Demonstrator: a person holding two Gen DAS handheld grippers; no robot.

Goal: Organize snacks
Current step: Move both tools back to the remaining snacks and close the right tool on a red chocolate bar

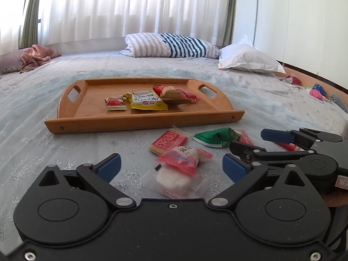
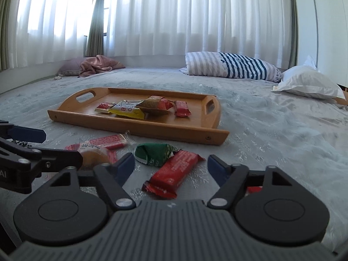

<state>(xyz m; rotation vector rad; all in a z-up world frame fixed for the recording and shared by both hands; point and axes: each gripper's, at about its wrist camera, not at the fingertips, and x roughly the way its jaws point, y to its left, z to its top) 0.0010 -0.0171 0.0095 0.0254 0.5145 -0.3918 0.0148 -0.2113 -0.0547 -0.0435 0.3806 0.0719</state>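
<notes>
- Your left gripper (image 1: 171, 166) is spread wide, blue pads (image 1: 109, 166) apart, nothing between them but air. It hangs low over the clear crinkled wrapper of the white rice cracker (image 1: 178, 174), which lies on the bedspread (image 1: 65, 152) just ahead of the jaws.
- Your right gripper (image 2: 170, 169) is likewise wide open and empty. The glossy red snack bar (image 2: 171, 175) lies flat on the bedspread between its fingers.
- Beside the bar: a crumpled green foil packet (image 2: 155, 153), touching or overlapping the bar's far end; contact is hard to judge from this low angle.
- Further left in the right wrist view, a flat red biscuit pack (image 2: 108, 141) in clear film.
- The wooden tray (image 1: 139, 122), smooth, with cut-out handles and a raised rim, sits on the bed beyond the loose snacks. Inside it: a small red square packet (image 1: 115, 103), a yellow packet (image 1: 145, 101), a red-wrapped round cake (image 1: 174, 94) leaning on the yellow one, and a small red bar (image 2: 182, 108).
- Bedspread: pale grey-blue, silvery snowflake pattern, slightly rumpled.
- Striped pillow (image 1: 171, 45) and white pillow (image 1: 248, 59) at the far edge.
</notes>
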